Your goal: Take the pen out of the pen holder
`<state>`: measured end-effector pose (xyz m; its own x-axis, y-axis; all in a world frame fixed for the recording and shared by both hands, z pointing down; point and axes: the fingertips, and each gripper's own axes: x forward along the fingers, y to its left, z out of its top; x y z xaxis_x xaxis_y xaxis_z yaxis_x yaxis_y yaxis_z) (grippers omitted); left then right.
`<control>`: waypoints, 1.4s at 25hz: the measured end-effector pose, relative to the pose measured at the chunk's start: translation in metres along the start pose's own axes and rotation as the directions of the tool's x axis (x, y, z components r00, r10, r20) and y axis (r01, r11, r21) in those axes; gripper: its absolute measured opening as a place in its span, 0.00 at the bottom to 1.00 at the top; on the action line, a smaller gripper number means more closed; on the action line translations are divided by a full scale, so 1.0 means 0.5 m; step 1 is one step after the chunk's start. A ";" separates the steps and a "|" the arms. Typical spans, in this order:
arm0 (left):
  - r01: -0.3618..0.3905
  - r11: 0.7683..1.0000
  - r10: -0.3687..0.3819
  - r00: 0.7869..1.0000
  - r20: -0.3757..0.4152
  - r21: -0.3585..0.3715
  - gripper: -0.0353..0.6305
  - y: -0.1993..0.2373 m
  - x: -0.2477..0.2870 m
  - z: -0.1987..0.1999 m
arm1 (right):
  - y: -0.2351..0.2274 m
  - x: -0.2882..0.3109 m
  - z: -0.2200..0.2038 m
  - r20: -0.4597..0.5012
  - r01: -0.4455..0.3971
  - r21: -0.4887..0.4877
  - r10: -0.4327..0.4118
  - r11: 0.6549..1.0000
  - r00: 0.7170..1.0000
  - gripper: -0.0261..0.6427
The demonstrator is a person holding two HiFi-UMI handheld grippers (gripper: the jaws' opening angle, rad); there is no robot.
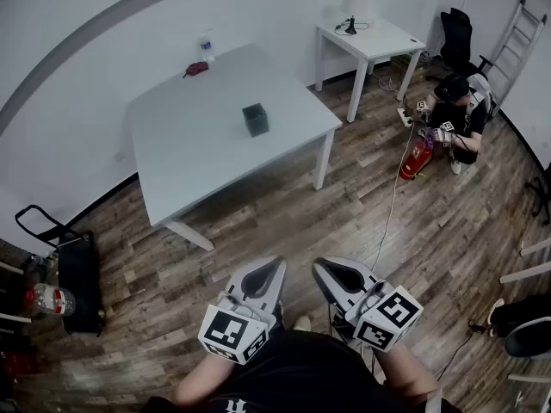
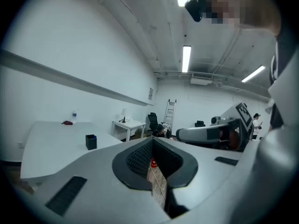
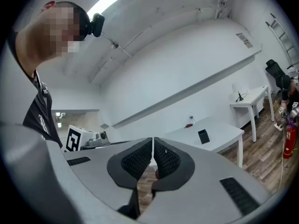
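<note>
The dark square pen holder (image 1: 255,120) stands upright near the middle of the white table (image 1: 189,157), far ahead of me. It is small in the left gripper view (image 2: 91,141) and in the right gripper view (image 3: 203,136). I cannot make out the pen inside it. My left gripper (image 1: 276,266) and right gripper (image 1: 318,268) are held side by side close to my body, over the wood floor and well short of the table. Both are shut with nothing between the pads (image 2: 140,157) (image 3: 136,159).
A bottle (image 1: 207,46) and a small red thing (image 1: 196,69) lie at the table's far edge. To the right stand a small white table (image 1: 370,37), a black chair (image 1: 456,31) and a ladder (image 1: 519,33). A person (image 1: 456,110) sits on the floor by a red extinguisher (image 1: 414,161). A black cart (image 1: 76,278) is at left.
</note>
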<state>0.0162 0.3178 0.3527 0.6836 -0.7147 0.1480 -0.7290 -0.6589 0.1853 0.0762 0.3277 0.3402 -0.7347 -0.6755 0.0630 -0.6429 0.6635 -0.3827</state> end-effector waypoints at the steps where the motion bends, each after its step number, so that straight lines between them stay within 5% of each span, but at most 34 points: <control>1: 0.001 1.000 -0.001 1.000 -0.002 -0.002 0.06 0.007 0.007 -0.001 | -0.005 0.007 0.002 0.000 0.002 0.001 -0.002 1.000 1.000 0.06; 12: 0.010 1.000 -0.010 1.000 0.008 -0.018 0.06 0.157 0.095 0.034 | -0.081 0.156 0.039 -0.023 0.016 -0.003 -0.016 1.000 1.000 0.06; 35: 0.000 0.996 0.003 0.999 -0.033 0.085 0.06 0.475 0.286 0.079 | -0.221 0.452 0.106 -0.039 0.061 0.025 -0.060 0.998 0.997 0.06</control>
<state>-0.0606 0.0499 0.3793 0.6825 -0.7084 0.1801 -0.7292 -0.6766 0.1020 -0.0074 0.0846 0.3481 -0.7030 -0.7007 0.1216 -0.6805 0.6131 -0.4014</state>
